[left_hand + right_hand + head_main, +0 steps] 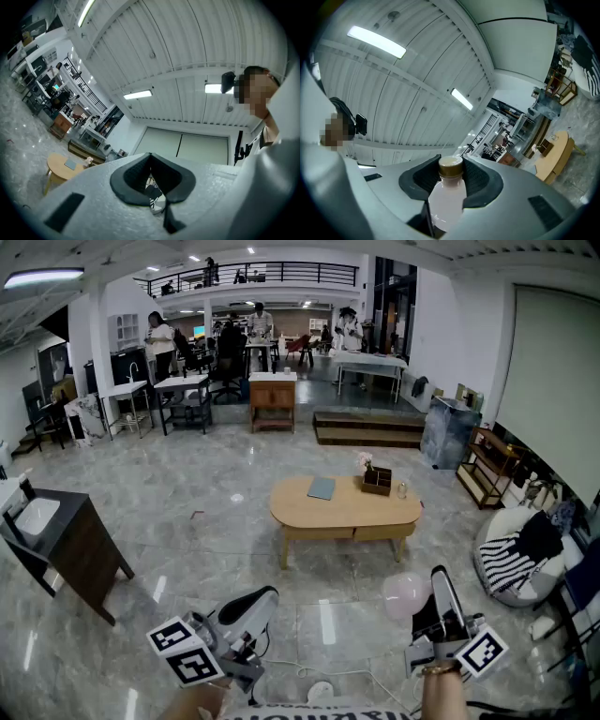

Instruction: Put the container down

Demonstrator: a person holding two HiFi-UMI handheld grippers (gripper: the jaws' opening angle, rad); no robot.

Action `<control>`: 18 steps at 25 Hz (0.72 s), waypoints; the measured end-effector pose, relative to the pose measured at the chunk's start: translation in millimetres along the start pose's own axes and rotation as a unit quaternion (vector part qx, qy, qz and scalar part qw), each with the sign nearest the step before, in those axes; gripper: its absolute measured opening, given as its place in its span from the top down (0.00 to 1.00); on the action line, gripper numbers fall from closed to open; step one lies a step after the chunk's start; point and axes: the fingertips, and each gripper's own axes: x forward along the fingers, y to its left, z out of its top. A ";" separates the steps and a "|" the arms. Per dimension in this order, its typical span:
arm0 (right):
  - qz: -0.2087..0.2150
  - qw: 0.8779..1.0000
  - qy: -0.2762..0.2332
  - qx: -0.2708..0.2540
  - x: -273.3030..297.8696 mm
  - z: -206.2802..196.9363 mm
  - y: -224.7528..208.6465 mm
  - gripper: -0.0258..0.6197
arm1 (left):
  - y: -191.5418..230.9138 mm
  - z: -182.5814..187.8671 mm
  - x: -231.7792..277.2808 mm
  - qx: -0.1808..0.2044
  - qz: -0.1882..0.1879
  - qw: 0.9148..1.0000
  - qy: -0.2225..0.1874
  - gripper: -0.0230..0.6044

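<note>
One container point(449, 199): a small bottle with a milky pinkish-white body and a brown-gold cap. It sits lower centre in the right gripper view, cap pointing toward the ceiling. My right gripper point(450, 171) has its jaws closed on the upper part, part-open width. In the head view the container is a pale pink shape at lower right, over the marble floor point(187, 502). My left gripper point(151, 161) has its jaws together and holds nothing. Two grippers, one marker cube point(186, 651) each, with black-and-white squares. One oval wooden counter point(345, 509) stands mid-frame, well apart.
</note>
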 end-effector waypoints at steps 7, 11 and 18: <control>-0.005 1.000 0.004 0.005 8.6 4.4 -36.4 0.75 | 20.1 -6.8 26.2 -0.001 0.006 1.000 0.004 0.94; 0.004 1.000 0.006 0.015 37.5 26.0 -84.3 0.75 | 51.8 -10.0 69.6 0.002 0.031 1.000 0.003 0.94; 0.007 0.999 0.039 0.018 99.2 60.1 -188.3 0.75 | 119.1 -20.8 154.2 0.052 0.085 0.995 -0.021 0.94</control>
